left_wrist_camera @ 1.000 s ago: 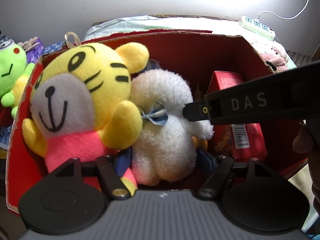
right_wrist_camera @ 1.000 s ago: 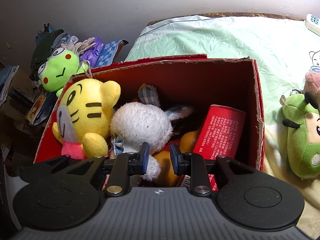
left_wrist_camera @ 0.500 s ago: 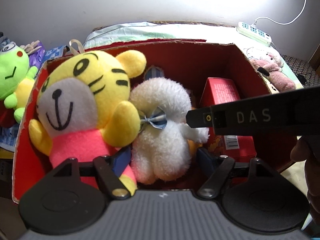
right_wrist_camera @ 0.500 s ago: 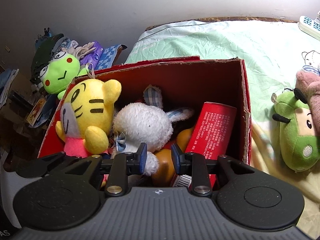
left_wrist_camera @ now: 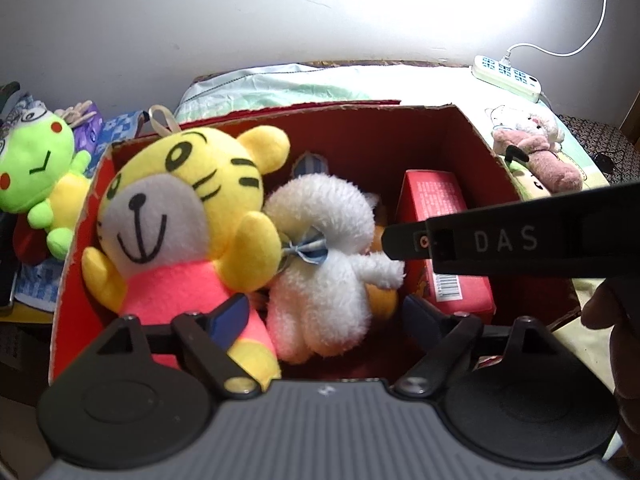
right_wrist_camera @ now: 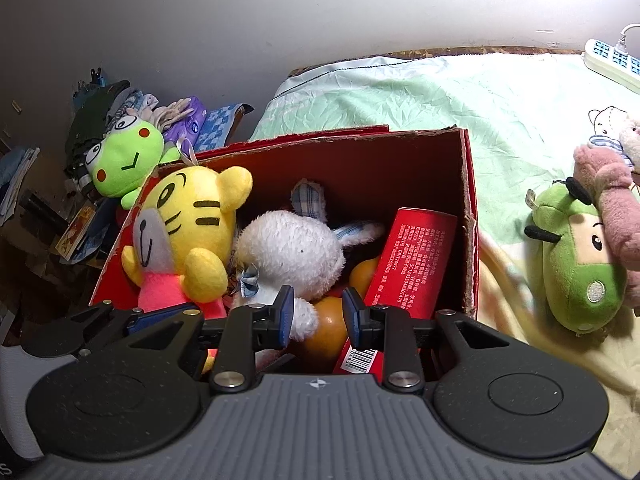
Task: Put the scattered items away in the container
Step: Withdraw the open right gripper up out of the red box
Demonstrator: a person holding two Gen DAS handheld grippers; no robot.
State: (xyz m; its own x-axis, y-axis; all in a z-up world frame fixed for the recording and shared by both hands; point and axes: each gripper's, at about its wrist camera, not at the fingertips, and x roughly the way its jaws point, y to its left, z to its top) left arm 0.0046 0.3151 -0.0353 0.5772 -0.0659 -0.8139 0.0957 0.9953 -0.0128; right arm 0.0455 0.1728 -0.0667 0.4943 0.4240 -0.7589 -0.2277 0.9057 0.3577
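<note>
Cardboard box (left_wrist_camera: 476,140) on the bed holds soft, light toys, tiger (left_wrist_camera: 180,216) then rabbit (left_wrist_camera: 320,264), best pinched at a limb; left gripper (left_wrist_camera: 324,316) opening, empty; right gripper (right_wrist_camera: 316,316) slightly parted, gripping nothing.

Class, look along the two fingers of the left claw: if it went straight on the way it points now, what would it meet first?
Probably the white plush lying in the red box; it sits between the opening, empty jaws of the left claw. Depth is unclear.

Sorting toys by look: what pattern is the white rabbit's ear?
Blue-and-white check on the ear; right wrist view.
</note>
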